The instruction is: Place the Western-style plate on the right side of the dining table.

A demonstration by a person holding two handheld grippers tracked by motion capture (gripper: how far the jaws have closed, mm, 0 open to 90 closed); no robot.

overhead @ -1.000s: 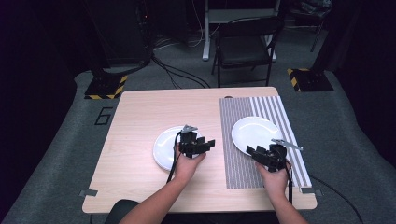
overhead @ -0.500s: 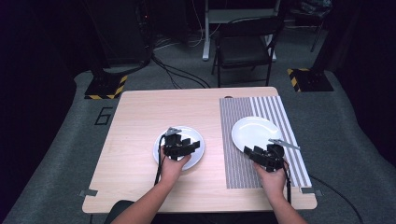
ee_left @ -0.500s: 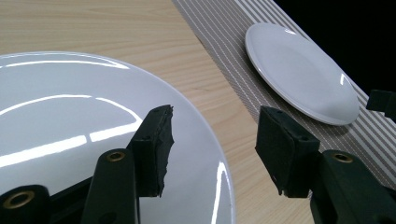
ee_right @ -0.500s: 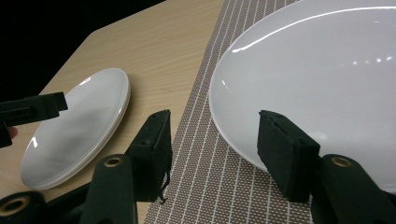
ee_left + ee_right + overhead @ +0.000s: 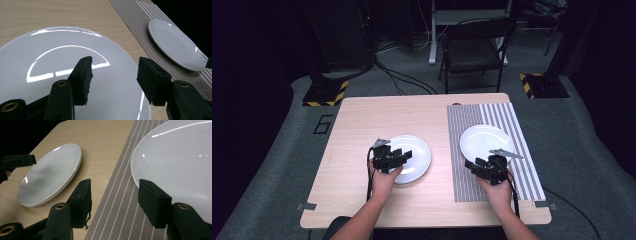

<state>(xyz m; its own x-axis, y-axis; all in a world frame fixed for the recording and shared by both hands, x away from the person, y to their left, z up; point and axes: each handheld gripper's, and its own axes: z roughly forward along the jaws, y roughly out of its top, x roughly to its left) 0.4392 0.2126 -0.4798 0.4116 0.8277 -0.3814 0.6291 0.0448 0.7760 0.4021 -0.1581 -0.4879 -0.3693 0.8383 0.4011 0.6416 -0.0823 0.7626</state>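
Left gripper (image 5: 399, 156): over the 9 o'clock side of the left plate (image 5: 414, 159); jaws part open with nothing between them; in the left gripper view the jaws hang above the plate's face, clear of its rim
Left plate: on the bare wood of the desk (image 5: 362, 125), at about 7 o'clock from the desk's middle; white, glossy, lying flat; a doubled rim in the right gripper view hints at a stack, though I cannot tell for sure
Mat (image 5: 472, 125): grey, striped, on the right part of the desk, from the far edge to near the front
Right plate (image 5: 484, 140): on the mat, at about 3 o'clock from the left plate, well apart from it
Right gripper (image 5: 476, 168): at 6 o'clock of the right plate, near its rim; jaws part open and empty
Step in hand: judged, the approach to the plates, neither yet gripped
Next move: judged, each pair of jaws must come down to straddle a rim edge-on before closing; the glaze looks slippery
Count: two plates at least; one mat; two grippers; one desk
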